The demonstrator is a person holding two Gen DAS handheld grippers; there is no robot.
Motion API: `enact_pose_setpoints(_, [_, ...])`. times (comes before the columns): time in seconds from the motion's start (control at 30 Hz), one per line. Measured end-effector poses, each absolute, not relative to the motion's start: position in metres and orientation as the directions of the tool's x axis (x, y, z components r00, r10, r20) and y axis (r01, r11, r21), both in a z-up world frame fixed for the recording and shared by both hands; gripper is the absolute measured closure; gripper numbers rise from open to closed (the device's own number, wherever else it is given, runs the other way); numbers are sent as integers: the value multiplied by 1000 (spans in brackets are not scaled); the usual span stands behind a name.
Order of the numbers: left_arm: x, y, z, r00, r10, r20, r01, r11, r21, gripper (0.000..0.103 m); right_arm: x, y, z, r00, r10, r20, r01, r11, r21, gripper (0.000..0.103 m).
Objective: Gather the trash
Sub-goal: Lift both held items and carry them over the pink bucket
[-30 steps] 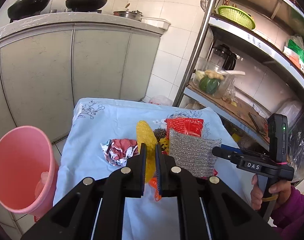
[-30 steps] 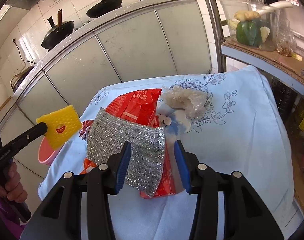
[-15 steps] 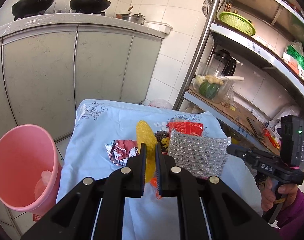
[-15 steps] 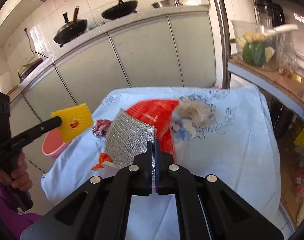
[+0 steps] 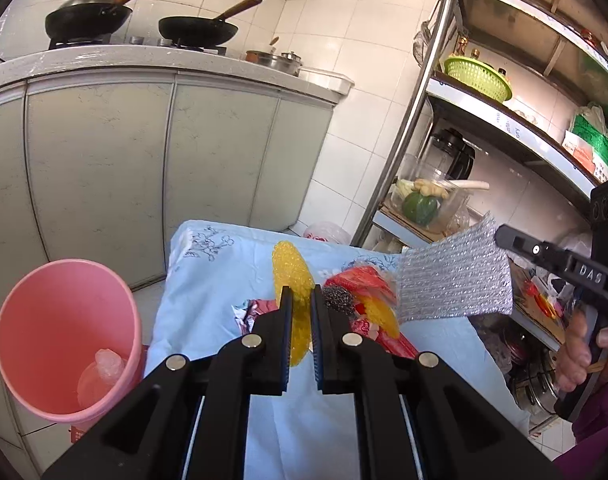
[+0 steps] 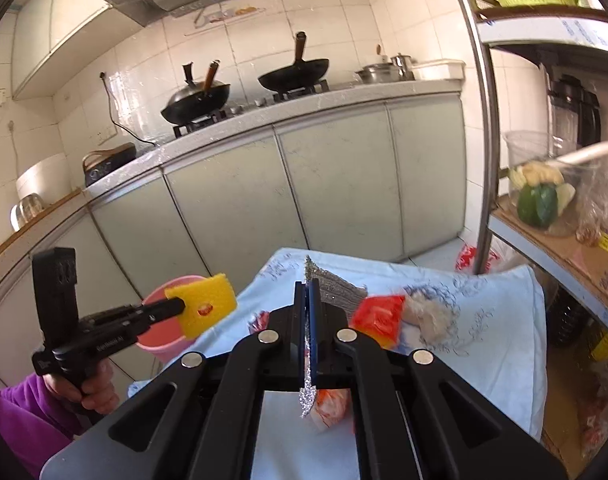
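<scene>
My left gripper (image 5: pixel 301 300) is shut on a yellow sponge (image 5: pixel 290 270), held above the blue flowered tablecloth (image 5: pixel 224 272); it also shows in the right wrist view (image 6: pixel 202 304). My right gripper (image 6: pixel 307 292) is shut on a silver scouring cloth (image 6: pixel 335 284), lifted off the table; the cloth shows in the left wrist view (image 5: pixel 451 276). A red wrapper (image 5: pixel 363 280), a dark steel-wool ball (image 5: pixel 337 299), a crumpled foil wrapper (image 5: pixel 250 312) and a pale fibre wad (image 6: pixel 427 312) lie on the table. A pink bin (image 5: pixel 60 340) stands left of the table.
Grey kitchen cabinets (image 5: pixel 144 160) with woks (image 5: pixel 196 30) stand behind the table. A metal shelf rack (image 5: pixel 483 120) with a green basket (image 5: pixel 477 76) and a jar of vegetables (image 5: pixel 423 200) stands to the right. The bin holds clear plastic (image 5: pixel 104 364).
My right gripper shut on the silver scouring cloth and lifted it off the red wrapper. My left gripper rose a little with the yellow sponge.
</scene>
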State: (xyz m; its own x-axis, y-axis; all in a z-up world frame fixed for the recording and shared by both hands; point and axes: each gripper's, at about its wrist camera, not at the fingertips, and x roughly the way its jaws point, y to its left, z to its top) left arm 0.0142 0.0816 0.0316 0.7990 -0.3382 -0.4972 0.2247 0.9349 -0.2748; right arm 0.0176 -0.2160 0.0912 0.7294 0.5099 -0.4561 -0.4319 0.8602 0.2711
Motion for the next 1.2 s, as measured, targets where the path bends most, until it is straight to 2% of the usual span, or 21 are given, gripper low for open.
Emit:
enact_pose_setpoints(0.17, [7, 104, 37, 833, -279, -478, 160, 948, -275, 95, 35, -187, 108, 675, 601, -428, -523, 799, 297, 101])
enact_pose_setpoints(0.33, [-3, 138, 36, 862, -164, -480, 44, 967, -252, 95, 49, -136, 114, 596, 681, -425, -626, 726, 286, 101])
enact_pose_setpoints(0.63, [-13, 199, 5, 829, 36, -559, -190, 957, -220, 95, 76, -35, 102, 414, 794, -445, -751, 574, 326, 101])
enact_pose_setpoints(1.03, [-19, 242, -44, 734, 129, -666, -343, 918, -200, 94, 94, 62, 37, 269, 754, -600, -766, 545, 342, 101])
enact_pose_setpoints(1.13, [-21, 247, -47, 728, 133, -672, -360, 909, -210, 92, 95, 69, 26, 258, 742, -618, -760, 551, 344, 101])
enact_pose_setpoints(1.2, [-21, 248, -48, 723, 143, -676, -373, 904, -207, 87, 95, 71, 22, 261, 737, -624, -760, 555, 339, 101])
